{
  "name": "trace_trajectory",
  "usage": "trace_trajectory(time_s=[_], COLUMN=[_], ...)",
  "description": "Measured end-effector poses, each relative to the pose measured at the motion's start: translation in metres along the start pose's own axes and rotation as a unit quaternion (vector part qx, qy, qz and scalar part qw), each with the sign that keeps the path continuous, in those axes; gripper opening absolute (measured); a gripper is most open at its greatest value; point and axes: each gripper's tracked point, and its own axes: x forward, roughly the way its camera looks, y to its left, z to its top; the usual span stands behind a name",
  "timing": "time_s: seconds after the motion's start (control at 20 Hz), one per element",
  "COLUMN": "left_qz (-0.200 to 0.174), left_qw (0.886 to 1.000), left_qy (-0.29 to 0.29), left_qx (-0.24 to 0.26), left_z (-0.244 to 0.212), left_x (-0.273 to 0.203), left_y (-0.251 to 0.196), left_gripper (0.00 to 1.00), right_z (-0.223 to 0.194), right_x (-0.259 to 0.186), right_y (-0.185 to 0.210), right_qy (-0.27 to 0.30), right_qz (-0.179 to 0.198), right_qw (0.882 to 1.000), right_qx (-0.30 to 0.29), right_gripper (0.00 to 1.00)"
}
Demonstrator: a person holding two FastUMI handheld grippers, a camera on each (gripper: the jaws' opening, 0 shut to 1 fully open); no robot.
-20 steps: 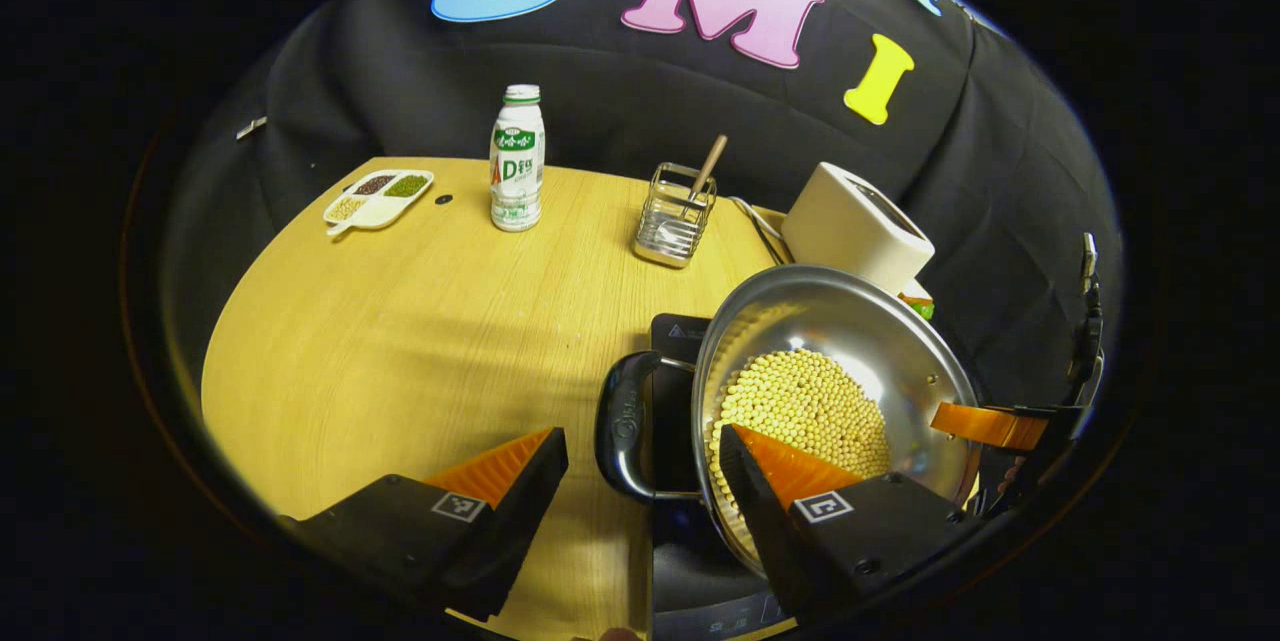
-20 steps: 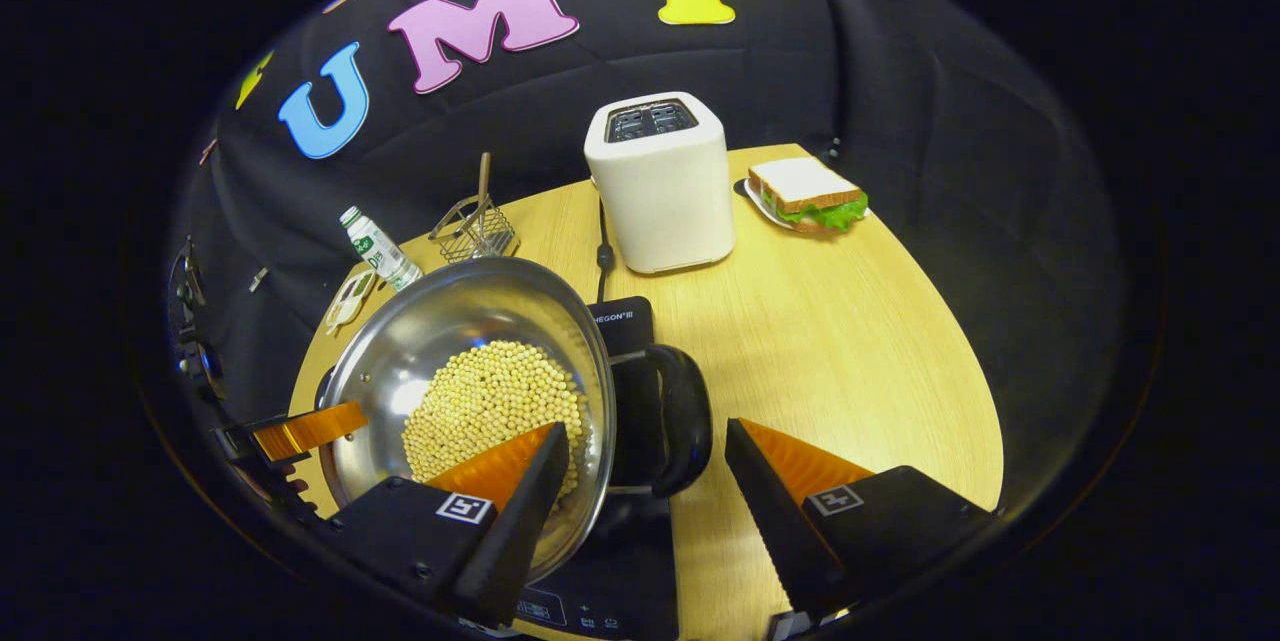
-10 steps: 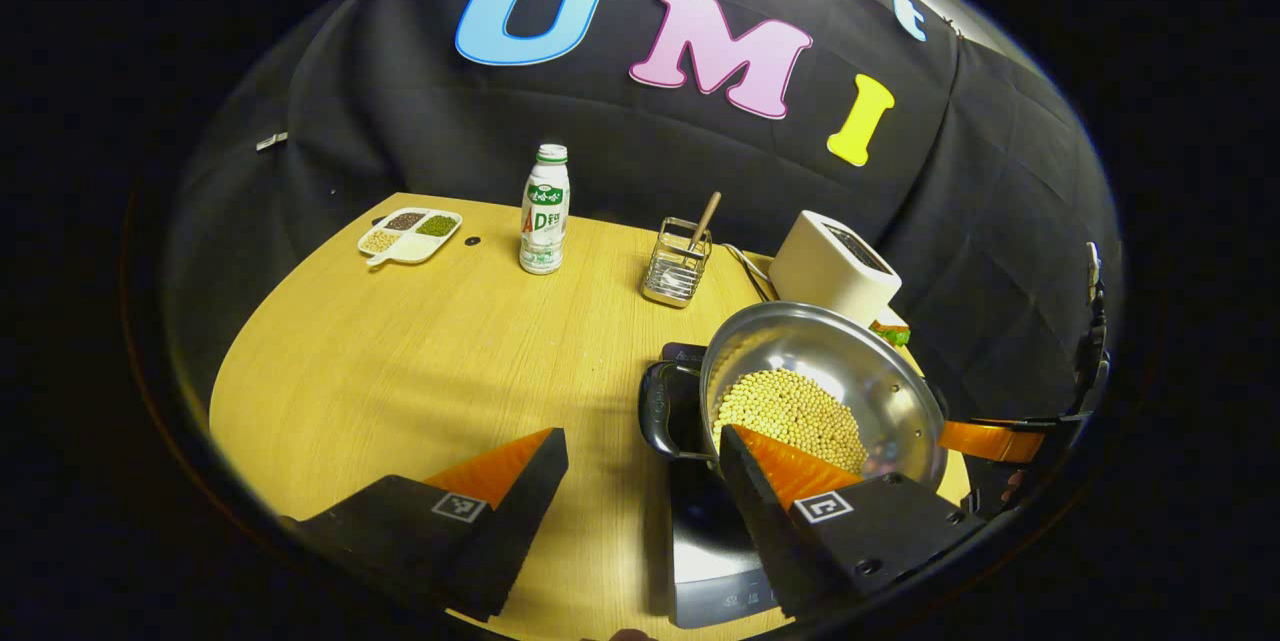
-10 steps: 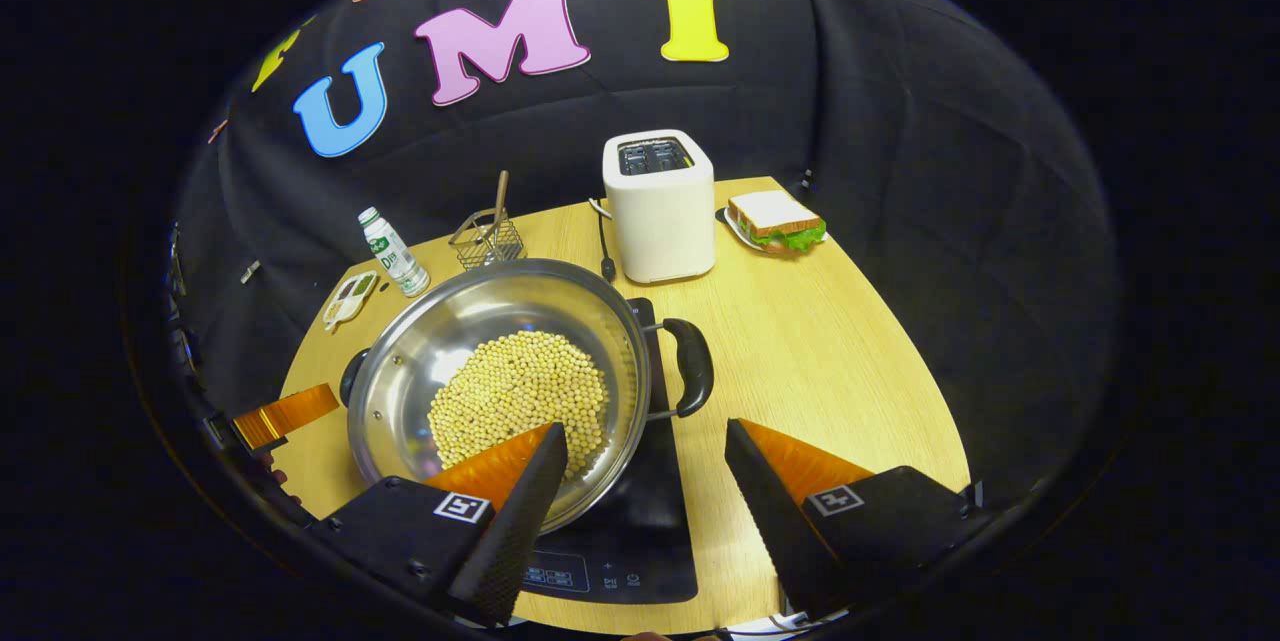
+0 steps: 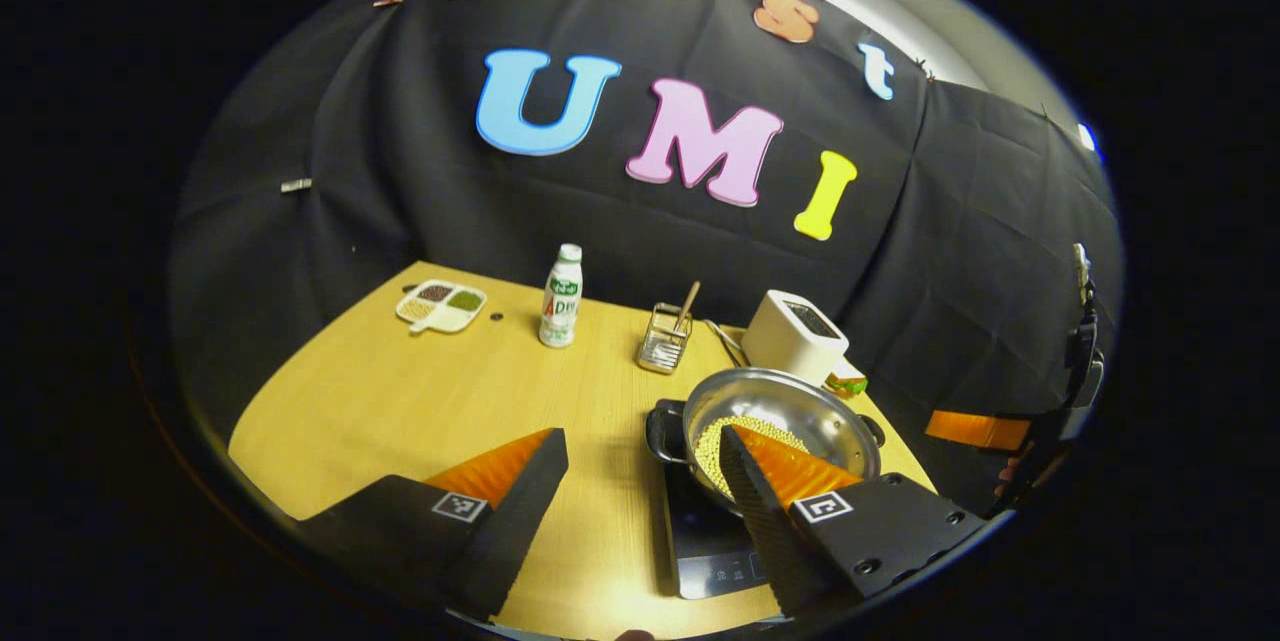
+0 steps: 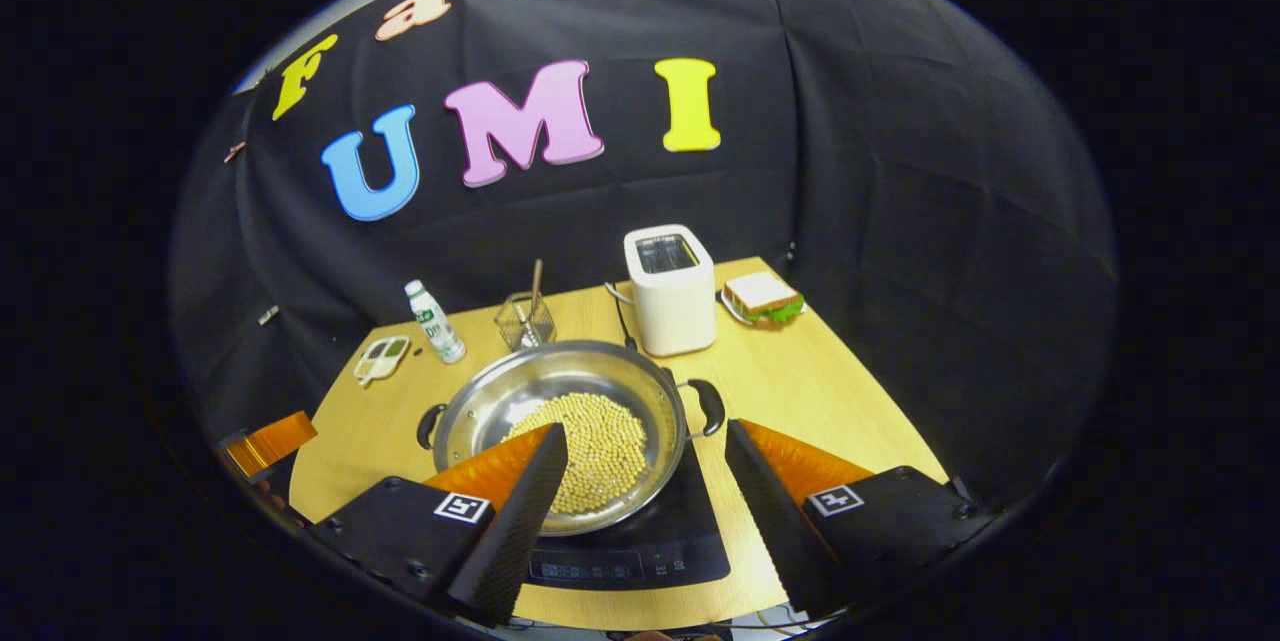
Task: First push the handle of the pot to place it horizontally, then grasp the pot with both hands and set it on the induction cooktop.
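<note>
Pot: the round stainless-steel pot (image 6: 560, 401), with two black loop handles and a layer of pale yellow beans (image 6: 595, 441) inside, is seen resting on the black flat induction cooktop (image 6: 660, 531). In the left gripper view the same pot (image 5: 790, 411) is seen on the cooktop (image 5: 705, 536).
Pot handles: one black handle (image 6: 708, 406) is seen at the pot's right side and the other (image 6: 428, 424) at its left side; both lie level with the rim.
Cooktop: it is placed on the light wooden desk (image 6: 800, 391), with its control strip towards the cameras.
Left hand-held gripper: the left hand-held gripper (image 5: 640, 466) is released, its fingers spread wide; nothing is held between them. It is held above the desk (image 5: 400, 391), apart from the pot.
Right hand-held gripper: the right hand-held gripper (image 6: 645, 461) is released, its fingers spread wide and holding nothing; it is held apart from the pot.
Desk, far side: a white two-slot toaster (image 6: 670, 289) is set behind the pot, with a sandwich on a small plate (image 6: 762, 299) just beside it.
Desk, far left: a wire utensil holder with a wooden stick (image 6: 527, 319), a white plastic drink bottle (image 6: 435, 323) and a white divided dish of grains (image 6: 381, 358) are set in a row.
</note>
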Motion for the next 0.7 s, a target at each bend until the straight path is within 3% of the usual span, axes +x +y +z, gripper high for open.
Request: trace_trajectory(time_s=[0.2,0.4,0.7], left_qz=[0.02,0.038,0.046], left_qw=[0.993,0.981,0.978], left_qy=[-0.087,-0.142,-0.159], left_qx=[0.079,0.128,0.131], left_z=[0.05,0.073,0.077], left_x=[-0.048,-0.091,-0.141], left_y=[0.004,0.002,-0.003], left_gripper=[0.95,0.95,0.95], right_z=[0.044,0.059,0.05], right_x=[-0.042,-0.08,-0.124], right_y=[0.008,0.009,-0.011], right_qy=[-0.092,-0.154,-0.189], right_qz=[-0.004,-0.011,-0.045], right_qw=[0.996,0.988,0.981], right_qx=[0.019,0.014,-0.005], right_gripper=[0.99,0.99,0.98])
